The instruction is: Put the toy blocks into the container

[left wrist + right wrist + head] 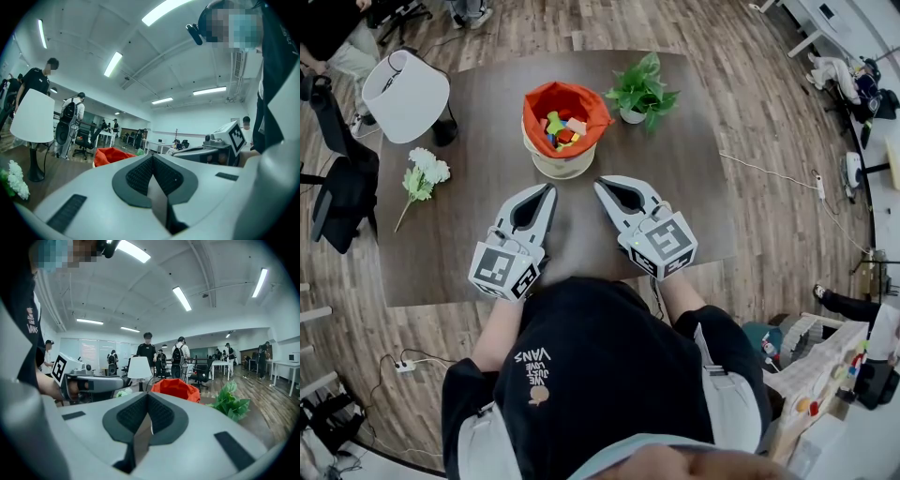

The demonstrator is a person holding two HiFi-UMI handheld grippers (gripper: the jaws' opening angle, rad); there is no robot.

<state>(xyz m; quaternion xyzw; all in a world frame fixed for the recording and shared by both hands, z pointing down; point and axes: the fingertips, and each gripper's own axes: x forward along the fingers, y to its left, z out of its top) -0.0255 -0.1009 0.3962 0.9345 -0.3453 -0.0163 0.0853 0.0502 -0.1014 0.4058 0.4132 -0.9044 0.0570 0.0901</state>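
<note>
A cream container (560, 166) with an orange-red cloth lining stands at the middle back of the dark table (459, 253). Several coloured toy blocks (562, 129) lie inside it. Both grippers rest low over the table in front of it, side by side, pointing towards it. My left gripper (550, 188) is shut with nothing between its pads. My right gripper (599, 183) is shut and empty too. In the left gripper view the orange lining (110, 155) shows just beyond the closed tips (151, 156). The right gripper view shows the container (176, 389) ahead of its closed tips (146, 394).
A white lamp (405, 94) stands at the table's back left, and a white flower sprig (422, 176) lies on its left side. A small potted plant (642, 91) stands right of the container. Office chairs and people are around the room.
</note>
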